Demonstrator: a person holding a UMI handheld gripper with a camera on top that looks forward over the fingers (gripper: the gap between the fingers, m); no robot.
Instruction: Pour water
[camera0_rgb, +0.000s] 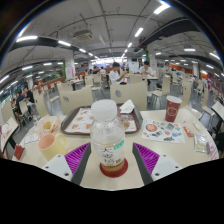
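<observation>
- We see a clear bottle (110, 135) with a white cap and a red band near its base standing upright between the 2 fingers of the claw (112, 160).
- The purple pads (76, 153) flank the bottle's lower part on both sides; we cannot tell whether they press on it or leave a gap, so the claw's state stays unclear to us.
- The bottle appears to rest on the pale worktop (160, 150), just ahead of the fingers' roots.
- Left of the bottle, near the left finger, stands a plastic cup (47, 138) with orange-pink contents.
- Beyond the bottle lies a brown tray (88, 121) holding papers and something white.
- Right of the tray, a plate (153, 128) with a patterned rim sits on the worktop, with a printed sheet beside it.
- Farther right and behind the plate stands a red-brown cup (172, 107).
- A small clear container (201, 143) sits at the far right edge of the worktop.
- Beyond the worktop we see a large hall with rows of seats and tables, ceiling strip lights, and a person (115, 72) seated in the distance.
</observation>
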